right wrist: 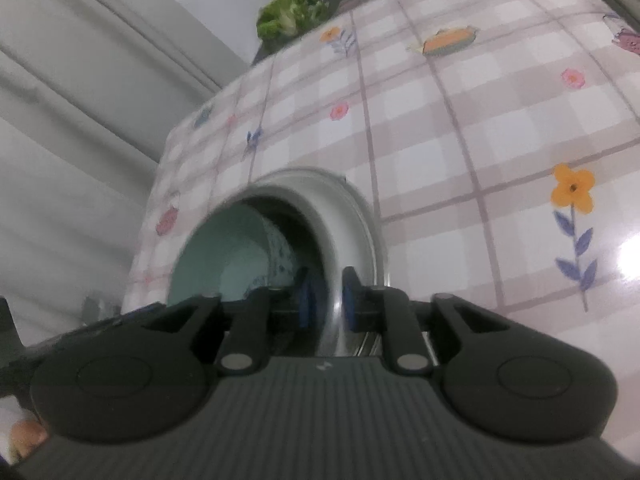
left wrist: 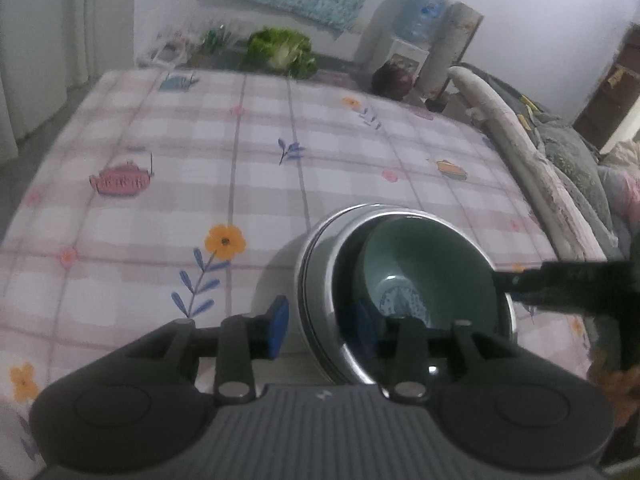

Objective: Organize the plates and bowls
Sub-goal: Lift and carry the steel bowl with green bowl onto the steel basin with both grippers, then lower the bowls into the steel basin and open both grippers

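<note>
Left gripper [left wrist: 322, 326]: jaws apart, straddling the near rim of the steel bowl [left wrist: 320, 248], pads clear of it. Right gripper [right wrist: 326, 298]: jaws slightly apart either side of the same bowl's [right wrist: 356, 216] rim; contact cannot be told. Green bowl [left wrist: 424, 264] nested inside the steel bowl, on the checked tabletop [left wrist: 200, 160]. Cabbage [left wrist: 282, 52] beyond the far edge.

Teal bowl [left wrist: 430, 258] w/ patterned base – in silver bowl [left wrist: 320, 280]; pink-check floral tablecloth [left wrist: 240, 160]
</note>
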A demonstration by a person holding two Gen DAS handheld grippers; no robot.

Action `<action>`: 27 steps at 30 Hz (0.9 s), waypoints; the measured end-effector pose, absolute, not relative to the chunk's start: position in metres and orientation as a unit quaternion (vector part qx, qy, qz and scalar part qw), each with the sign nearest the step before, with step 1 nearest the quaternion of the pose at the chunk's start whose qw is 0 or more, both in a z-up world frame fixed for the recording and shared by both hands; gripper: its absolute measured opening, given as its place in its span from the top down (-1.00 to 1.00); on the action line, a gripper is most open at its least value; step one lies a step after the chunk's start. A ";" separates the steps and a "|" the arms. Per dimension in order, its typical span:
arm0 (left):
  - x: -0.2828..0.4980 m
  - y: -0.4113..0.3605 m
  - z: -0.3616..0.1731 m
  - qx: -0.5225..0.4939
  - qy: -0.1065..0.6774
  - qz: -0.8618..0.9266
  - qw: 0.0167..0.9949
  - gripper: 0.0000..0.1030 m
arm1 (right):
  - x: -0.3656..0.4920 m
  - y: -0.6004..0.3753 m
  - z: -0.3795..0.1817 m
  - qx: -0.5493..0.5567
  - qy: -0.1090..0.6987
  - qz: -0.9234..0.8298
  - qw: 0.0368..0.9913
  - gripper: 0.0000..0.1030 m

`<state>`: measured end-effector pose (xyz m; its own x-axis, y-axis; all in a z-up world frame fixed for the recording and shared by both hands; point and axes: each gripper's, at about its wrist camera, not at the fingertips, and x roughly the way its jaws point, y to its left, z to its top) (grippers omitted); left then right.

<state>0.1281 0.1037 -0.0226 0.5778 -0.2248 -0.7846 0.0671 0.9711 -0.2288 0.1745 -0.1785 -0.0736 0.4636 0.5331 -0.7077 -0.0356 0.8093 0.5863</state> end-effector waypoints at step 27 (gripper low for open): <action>0.116 0.063 -0.031 0.025 0.435 -0.046 0.899 0.18 | 0.130 -0.183 -0.084 0.237 0.470 0.179 0.831 0.21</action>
